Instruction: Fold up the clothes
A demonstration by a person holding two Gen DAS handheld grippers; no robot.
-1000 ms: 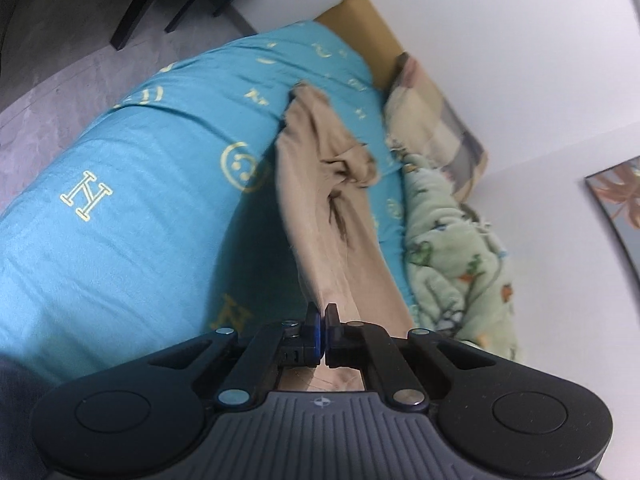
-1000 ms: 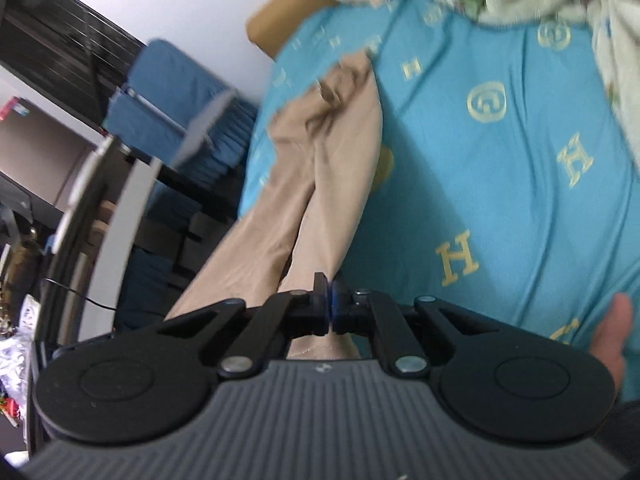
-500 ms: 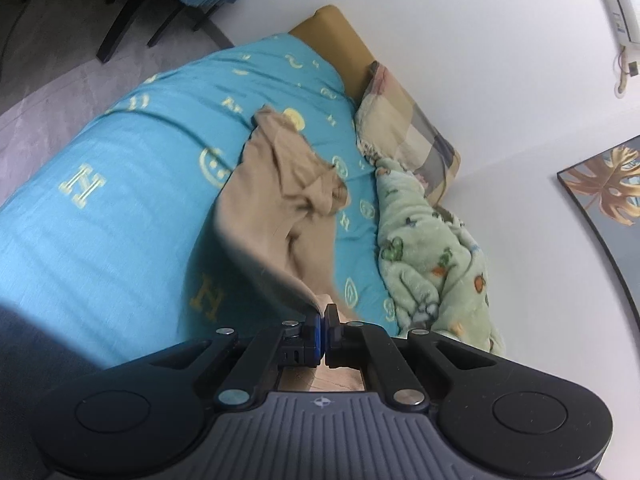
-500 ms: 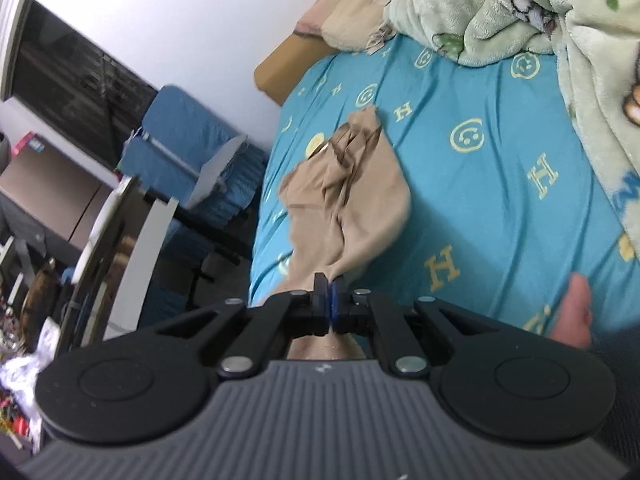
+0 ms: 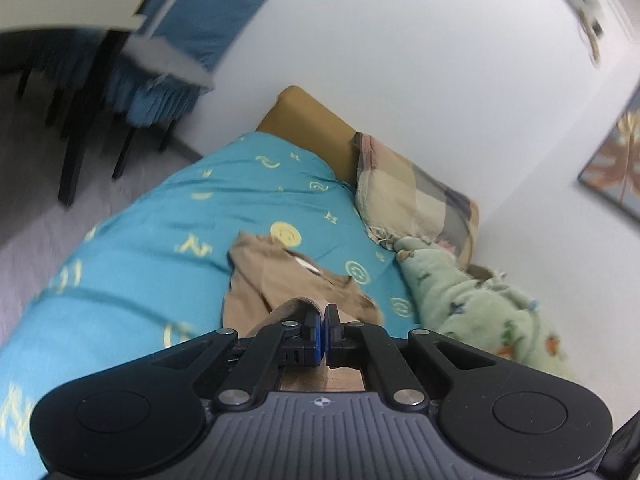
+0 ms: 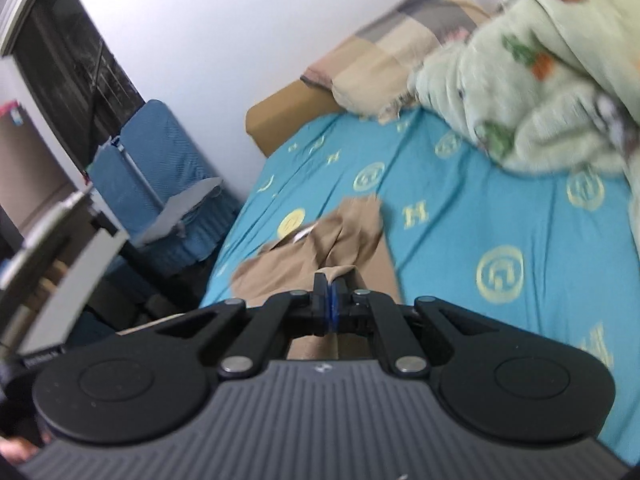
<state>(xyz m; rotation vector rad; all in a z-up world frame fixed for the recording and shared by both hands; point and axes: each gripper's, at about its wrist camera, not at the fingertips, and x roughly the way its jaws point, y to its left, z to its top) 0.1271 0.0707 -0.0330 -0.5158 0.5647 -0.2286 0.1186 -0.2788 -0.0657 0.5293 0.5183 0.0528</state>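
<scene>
Both grippers, left (image 5: pixel 322 330) and right (image 6: pixel 330 300), each clenched on 1 end of the thin tan fabric garment (image 5: pixel 280 284) lying on the teal patterned bedsheet (image 5: pixel 140 240), apparently doubling it into a fold.

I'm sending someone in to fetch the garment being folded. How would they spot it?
Find the bed with the turquoise sheet printed with yellow logos. Mid-sheet lies a tan garment, its near end pinched in both grippers. It is plain and thin, unlike the fluffy green blanket and the checked pillow.
</scene>
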